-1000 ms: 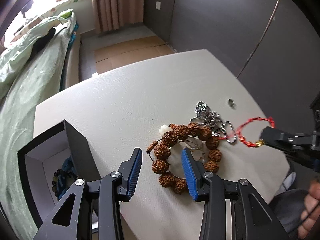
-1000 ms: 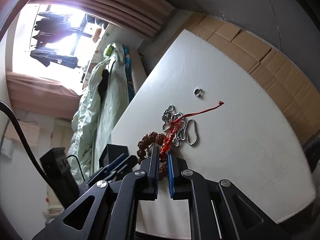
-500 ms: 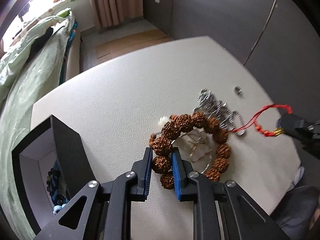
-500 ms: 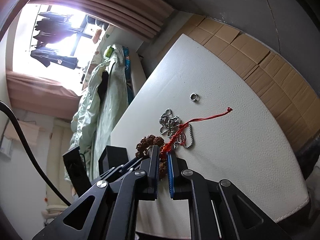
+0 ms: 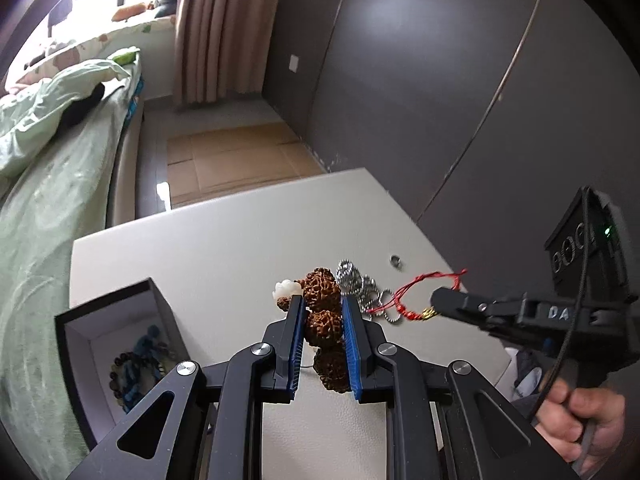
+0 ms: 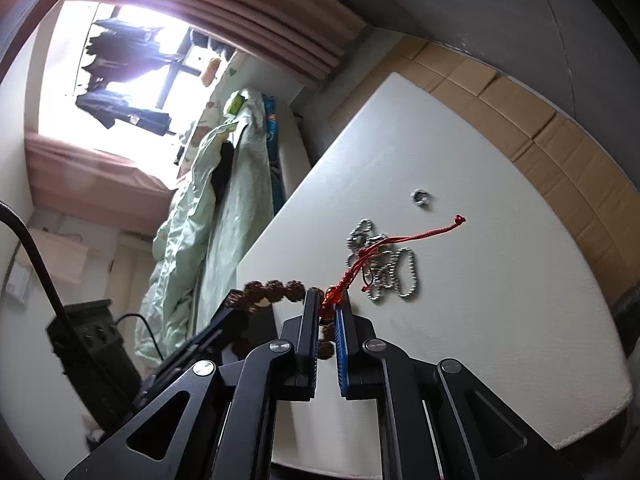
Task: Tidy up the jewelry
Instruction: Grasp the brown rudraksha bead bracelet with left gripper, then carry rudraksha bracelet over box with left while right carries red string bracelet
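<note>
A bedroom corner in daylight, with dark walls and a pale table.

A white table [image 5: 224,240] stands beside a bed [image 5: 60,184] covered with a rumpled light-green quilt [image 5: 36,120]. Pinkish-brown curtains [image 5: 216,32] hang by a bright window [image 6: 120,60], its panes blown out by daylight. Dark grey wall panels [image 5: 420,80] carry a white switch plate [image 5: 295,63]. Flattened cardboard [image 5: 236,156] lies on the floor between wall and bed.

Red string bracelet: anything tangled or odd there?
Yes. The red string bracelet, pinched in the right gripper, drapes across the silver ball chain and may be snagged on it. A small ring lies loose, apart from the pile.
</note>
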